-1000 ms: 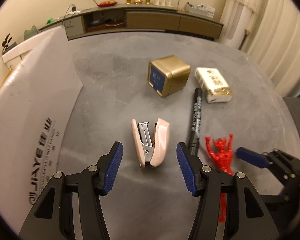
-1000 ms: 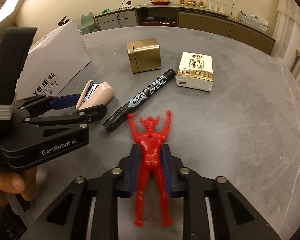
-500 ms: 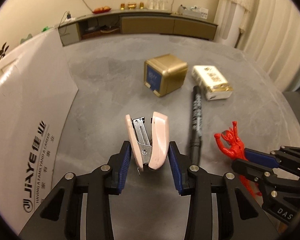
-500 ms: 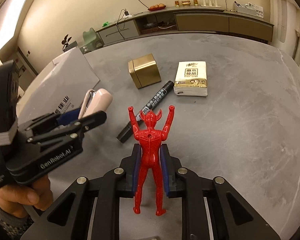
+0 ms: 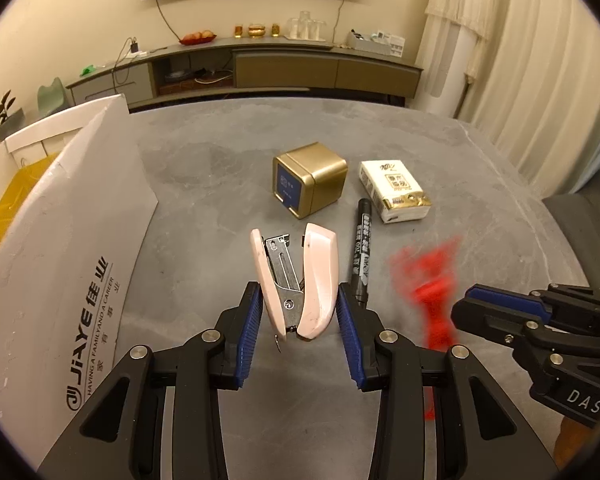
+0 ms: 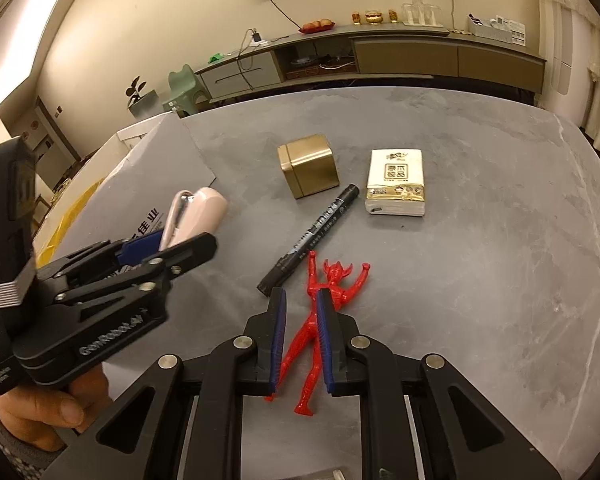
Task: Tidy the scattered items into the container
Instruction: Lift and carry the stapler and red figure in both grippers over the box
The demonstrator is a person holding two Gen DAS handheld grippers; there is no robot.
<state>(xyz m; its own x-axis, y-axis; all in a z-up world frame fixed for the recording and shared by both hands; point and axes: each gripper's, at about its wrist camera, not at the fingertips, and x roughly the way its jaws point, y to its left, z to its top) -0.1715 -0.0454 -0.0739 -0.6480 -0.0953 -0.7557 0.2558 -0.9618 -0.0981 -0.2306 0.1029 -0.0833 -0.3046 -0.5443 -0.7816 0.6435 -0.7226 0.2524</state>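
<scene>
A pink stapler (image 5: 296, 280) is clamped between the blue pads of the left hand-held gripper (image 5: 298, 322) and held above the grey desk (image 5: 204, 184). A red figure (image 6: 320, 320) is pinched at the waist by the right hand-held gripper (image 6: 300, 344). "GenRobot.AI" is printed on the left tool's body. The white box (image 5: 68, 248) at the left bears "JiAYE" and "HAVING A FAMILY AND A CAREER". A black marker (image 6: 312, 236), a gold tin (image 6: 308, 166) and a tissue pack (image 6: 396, 182) lie on the desk.
</scene>
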